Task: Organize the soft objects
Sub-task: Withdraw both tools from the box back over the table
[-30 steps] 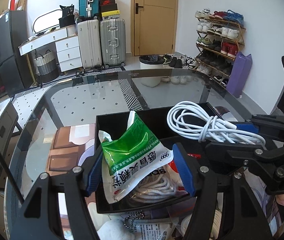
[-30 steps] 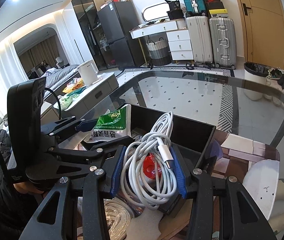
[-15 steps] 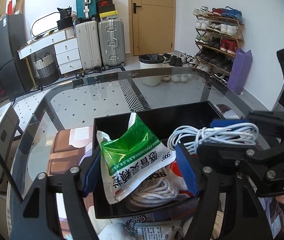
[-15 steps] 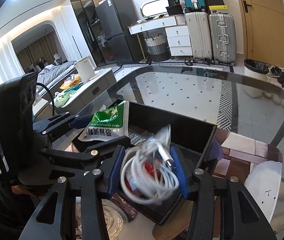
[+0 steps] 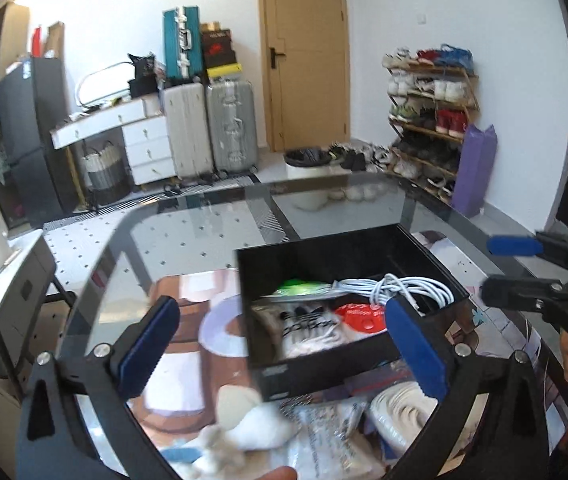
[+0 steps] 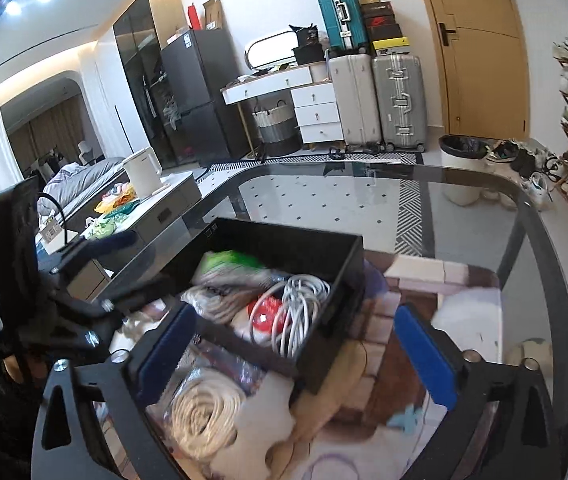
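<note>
A black box [image 5: 348,256] sits on the glass table [image 5: 204,240] near its near edge, with a rope coil [image 6: 204,412] and a white plush toy [image 5: 252,420] lying just in front of it. Inside lie the green packet [image 5: 304,286], the coiled white cable [image 5: 412,286] and a red item [image 5: 364,314]. Left gripper [image 5: 280,344] and right gripper [image 6: 296,352] hover with jaws spread wide, holding nothing.

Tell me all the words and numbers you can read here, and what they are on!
None can be read for sure.
Red packet in the black box: white writing, too blurred.
Black-and-white print on the packet beside it: blurred.
Green pouch: no readable print showing.
Small label on the box's front wall: too small.
Clear bag in front of the box: grey print, blurred.
Stacked shoeboxes on the suitcases: logos too small.
</note>
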### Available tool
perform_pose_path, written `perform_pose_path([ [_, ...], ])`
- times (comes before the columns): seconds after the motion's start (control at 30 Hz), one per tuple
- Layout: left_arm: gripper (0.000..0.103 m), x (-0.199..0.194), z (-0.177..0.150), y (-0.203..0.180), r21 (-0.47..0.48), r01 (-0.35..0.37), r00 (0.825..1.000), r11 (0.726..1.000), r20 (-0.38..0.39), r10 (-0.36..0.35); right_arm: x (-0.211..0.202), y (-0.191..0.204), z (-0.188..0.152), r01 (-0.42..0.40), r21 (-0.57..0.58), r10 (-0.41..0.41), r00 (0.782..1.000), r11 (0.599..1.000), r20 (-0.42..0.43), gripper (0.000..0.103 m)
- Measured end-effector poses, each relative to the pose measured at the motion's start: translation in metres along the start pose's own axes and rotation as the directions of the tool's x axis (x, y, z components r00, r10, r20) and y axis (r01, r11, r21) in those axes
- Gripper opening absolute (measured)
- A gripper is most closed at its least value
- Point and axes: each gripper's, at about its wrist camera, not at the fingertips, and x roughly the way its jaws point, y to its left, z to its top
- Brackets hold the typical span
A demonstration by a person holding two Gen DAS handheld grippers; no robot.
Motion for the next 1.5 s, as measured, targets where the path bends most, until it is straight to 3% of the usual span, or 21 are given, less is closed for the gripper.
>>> perform_pose_path([
  [0.27, 0.103, -0.022, -0.023, 0.028, -0.035, -0.064, 0.998, 0.997, 0.016, 0.065, -0.023, 0.013, -0.026, 0.000, -0.008, 0.000, 1.000, 1.000, 0.019, 0.102],
  [0.5, 0.103, -0.029, -0.036, 0.027, -0.019, -0.106, 0.994, 0.994, 0.011, 0.106, -0.032, 0.025, -0.034, 0.008, -0.047, -0.007, 1.000, 0.999, 0.019, 0.102],
  [0.67, 0.103, -0.026, -0.039, 0.024, -0.008, -0.174, 0.985, 0.985, -0.008, 0.173, -0.036, 0.030, -0.033, -0.004, -0.053, 0.006, 1.000, 0.999, 0.023, 0.102],
  [0.93, 0.103, -0.024, -0.038, 0.036, -0.065, -0.162, 0.987, 0.985, -0.030, 0.160, -0.031, 0.030, -0.033, -0.005, -0.052, 0.005, 1.000, 0.999, -0.003, 0.102],
  [1.1, 0.103, -0.027, -0.038, 0.031, -0.039, -0.158, 0.987, 0.987, -0.023, 0.157, -0.026, 0.032, -0.034, 0.008, -0.071, -0.010, 1.000, 0.997, -0.030, 0.102],
  [1.5, 0.103, -0.006, -0.048, 0.030, -0.024, -0.170, 0.979, 0.985, -0.122, 0.166, 0.001, 0.034, -0.052, 0.034, -0.136, -0.053, 0.989, 0.990, -0.140, 0.102],
])
